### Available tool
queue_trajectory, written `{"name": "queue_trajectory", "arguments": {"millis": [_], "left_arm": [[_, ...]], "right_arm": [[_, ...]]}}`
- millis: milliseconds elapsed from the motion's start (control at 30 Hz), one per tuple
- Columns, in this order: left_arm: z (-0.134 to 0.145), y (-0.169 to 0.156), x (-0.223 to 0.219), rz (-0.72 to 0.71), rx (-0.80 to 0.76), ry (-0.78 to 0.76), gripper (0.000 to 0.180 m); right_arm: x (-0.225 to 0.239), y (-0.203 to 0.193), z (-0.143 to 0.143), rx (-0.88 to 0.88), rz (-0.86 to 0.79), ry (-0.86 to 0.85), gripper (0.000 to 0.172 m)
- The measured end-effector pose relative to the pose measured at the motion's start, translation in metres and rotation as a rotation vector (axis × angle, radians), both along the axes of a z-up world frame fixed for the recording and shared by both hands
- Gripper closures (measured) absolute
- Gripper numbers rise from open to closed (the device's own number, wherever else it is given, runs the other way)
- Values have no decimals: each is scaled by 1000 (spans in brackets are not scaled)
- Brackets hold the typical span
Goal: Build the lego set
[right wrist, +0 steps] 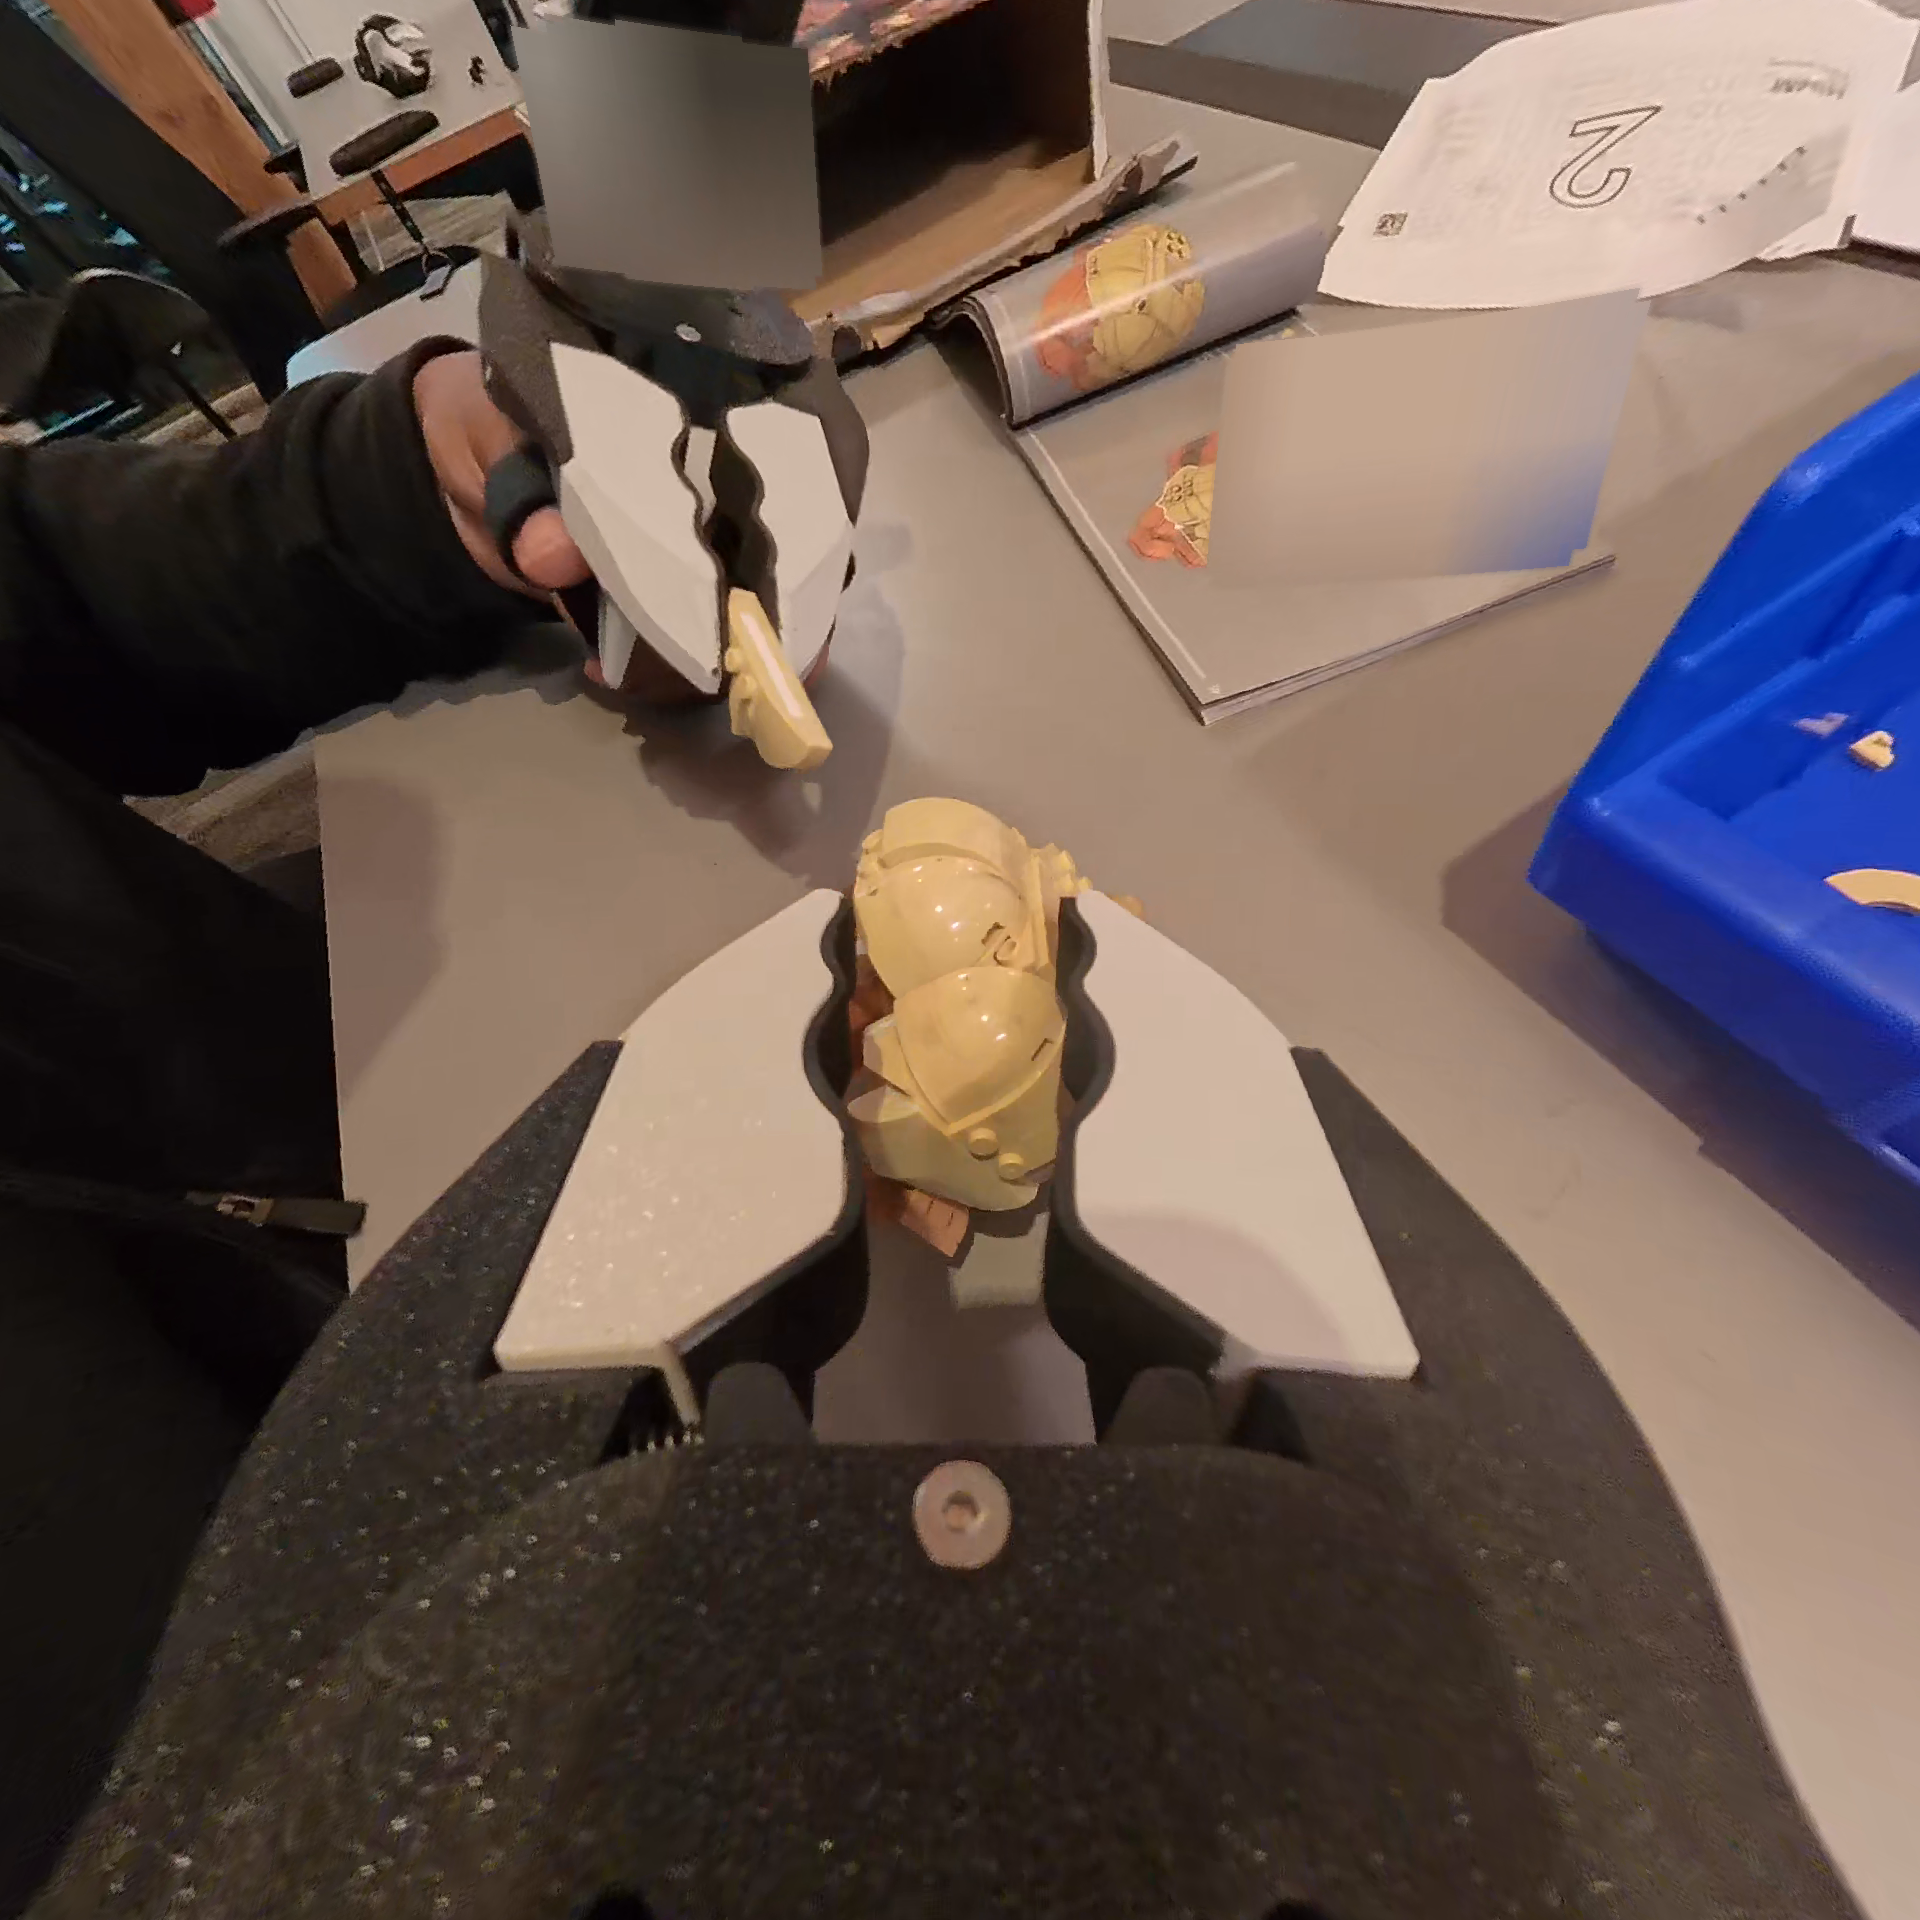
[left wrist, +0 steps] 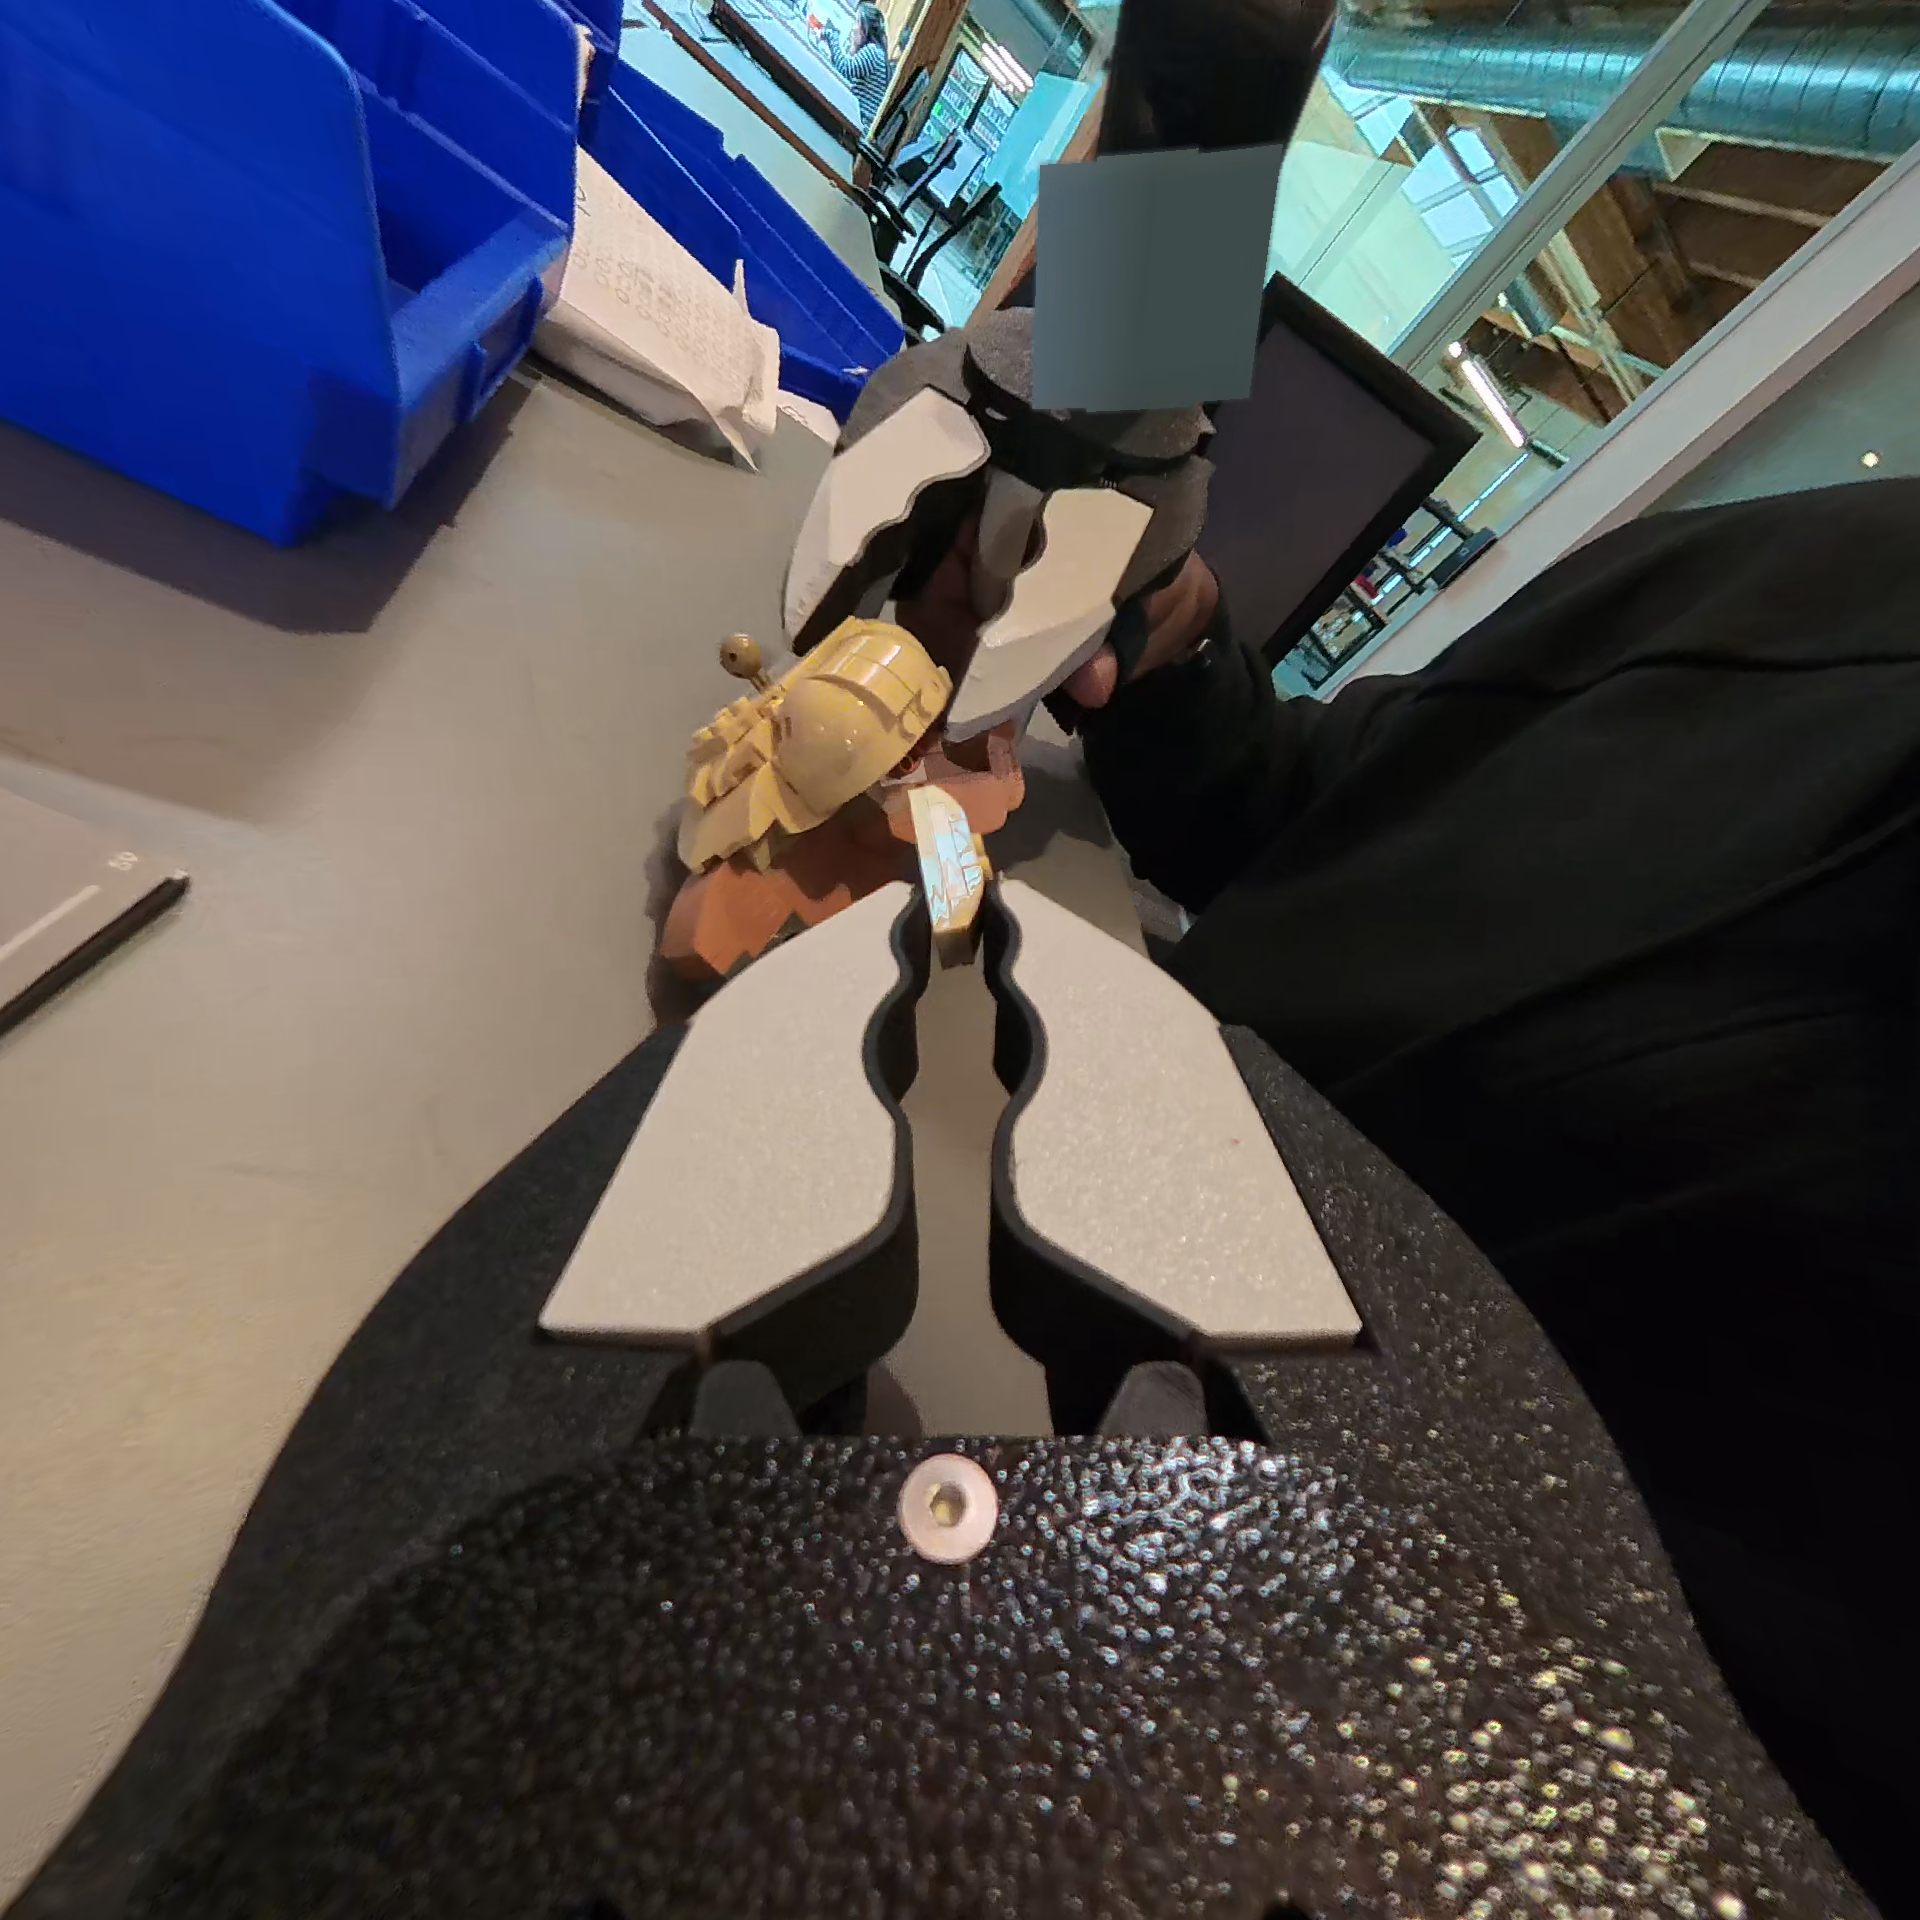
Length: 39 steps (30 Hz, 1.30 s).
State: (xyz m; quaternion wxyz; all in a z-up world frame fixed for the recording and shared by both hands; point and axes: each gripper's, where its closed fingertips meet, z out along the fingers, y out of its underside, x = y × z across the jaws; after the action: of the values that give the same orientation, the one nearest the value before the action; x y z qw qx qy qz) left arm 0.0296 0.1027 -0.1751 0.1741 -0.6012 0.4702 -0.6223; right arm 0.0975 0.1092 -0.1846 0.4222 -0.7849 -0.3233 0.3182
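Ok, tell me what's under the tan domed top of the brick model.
Under the tan domed top sits a reddish-brown brick base, resting on the grey table. The right gripper covers most of where they join.

model: my right hand-held gripper (right wrist: pixel 956 935) pinches a brick model (right wrist: pixel 961 997), glossy tan plastic domes over matt brown bricks.
piece: my left hand-held gripper (left wrist: pixel 951 914) clamps a shiny tan plastic piece (left wrist: pixel 948 883).
fingers: matt grey, grainy fingers (left wrist: pixel 769 1122), on rough, sparkling black shells.
surface: smooth matt grey surface (right wrist: pixel 582 883).
bin: glossy blue plastic bin (right wrist: pixel 1766 831).
booklet: satin paper booklet (right wrist: pixel 1299 582).
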Motion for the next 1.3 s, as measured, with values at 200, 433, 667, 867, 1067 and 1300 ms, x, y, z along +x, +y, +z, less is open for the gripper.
{"name": "queue_trajectory", "arguments": {"millis": [200,433,667,867,1067,1300], "left_arm": [[2,-6,4,-11,-81,-5,171],[10,-12,9,-26,-196,-46,171],[20,-28,20,-84,-386,-91,171],[19,-36,24,-109,-412,-77,171],[18,-41,26,-121,-417,-65,171],[13,-45,29,-127,-401,-40,171]], "right_arm": [[2,-11,-2,78,42,-76,130],[4,-21,16,296,88,-162,128],[-23,-42,29,537,241,-210,134],[-31,-42,24,587,256,-267,139],[-36,-45,25,617,268,-264,156],[-32,-50,22,607,281,-269,156]]}}
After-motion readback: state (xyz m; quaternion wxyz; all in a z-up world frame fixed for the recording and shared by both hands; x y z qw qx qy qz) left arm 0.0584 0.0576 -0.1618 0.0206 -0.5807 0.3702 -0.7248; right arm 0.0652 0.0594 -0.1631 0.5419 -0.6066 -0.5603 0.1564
